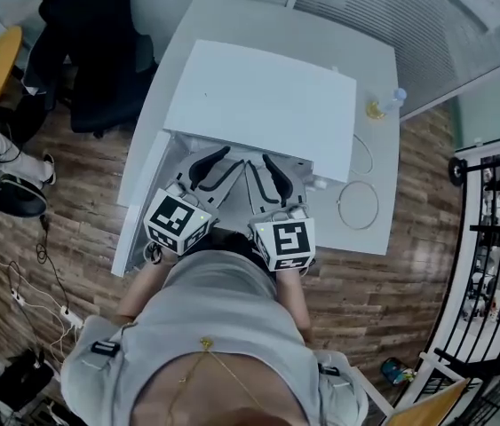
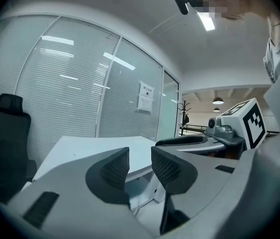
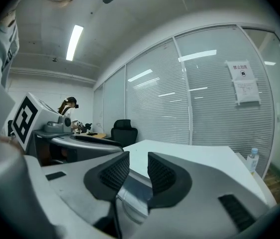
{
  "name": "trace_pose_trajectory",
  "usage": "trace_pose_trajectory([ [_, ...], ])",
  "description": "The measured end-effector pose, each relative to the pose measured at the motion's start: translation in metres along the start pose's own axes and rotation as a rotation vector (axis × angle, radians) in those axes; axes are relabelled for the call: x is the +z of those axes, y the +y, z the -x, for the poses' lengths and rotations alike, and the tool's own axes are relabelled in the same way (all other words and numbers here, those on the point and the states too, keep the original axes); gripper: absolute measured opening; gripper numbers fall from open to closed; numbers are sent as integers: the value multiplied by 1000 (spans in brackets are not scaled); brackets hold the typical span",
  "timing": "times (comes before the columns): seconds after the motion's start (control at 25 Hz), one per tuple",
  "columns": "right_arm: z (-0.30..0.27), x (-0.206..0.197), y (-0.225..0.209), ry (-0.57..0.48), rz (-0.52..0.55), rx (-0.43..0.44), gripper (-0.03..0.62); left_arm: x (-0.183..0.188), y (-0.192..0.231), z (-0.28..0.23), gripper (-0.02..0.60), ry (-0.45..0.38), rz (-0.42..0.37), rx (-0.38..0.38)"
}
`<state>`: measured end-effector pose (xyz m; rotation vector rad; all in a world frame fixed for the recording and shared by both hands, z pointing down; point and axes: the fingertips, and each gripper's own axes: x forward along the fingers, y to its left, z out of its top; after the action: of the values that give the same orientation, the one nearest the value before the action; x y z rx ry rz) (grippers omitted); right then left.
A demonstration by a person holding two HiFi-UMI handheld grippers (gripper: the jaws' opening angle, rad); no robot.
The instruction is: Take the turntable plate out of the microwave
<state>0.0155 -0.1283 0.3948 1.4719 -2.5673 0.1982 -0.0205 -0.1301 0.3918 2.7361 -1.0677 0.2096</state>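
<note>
Left gripper (image 2: 140, 166) and right gripper (image 3: 139, 171) are hovering at the microwave (image 1: 258, 96) front, jaws parted, empty. Turntable plate isn't showing, so extraction looks pending.

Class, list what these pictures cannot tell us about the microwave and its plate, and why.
Plate: in no view; in the head view the top of the microwave covers its inside.
Bottle: contents too small to tell, head view.
Wall notice: print too small, right gripper view.

Light-grey plastic left gripper (image 1: 217, 161) and right gripper (image 1: 267, 162): black ribbed pads (image 2: 117, 169), black-and-white marker cubes (image 1: 177, 220). Wearer: grey T-shirt (image 1: 232, 300), thin gold chain (image 1: 205, 344).
</note>
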Motion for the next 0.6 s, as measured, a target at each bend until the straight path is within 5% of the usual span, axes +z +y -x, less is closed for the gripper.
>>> trace_pose_trajectory([
  [0.6, -22, -86, -10, 174, -126, -49, 121, -85, 18, -13, 141, 176, 85, -42],
])
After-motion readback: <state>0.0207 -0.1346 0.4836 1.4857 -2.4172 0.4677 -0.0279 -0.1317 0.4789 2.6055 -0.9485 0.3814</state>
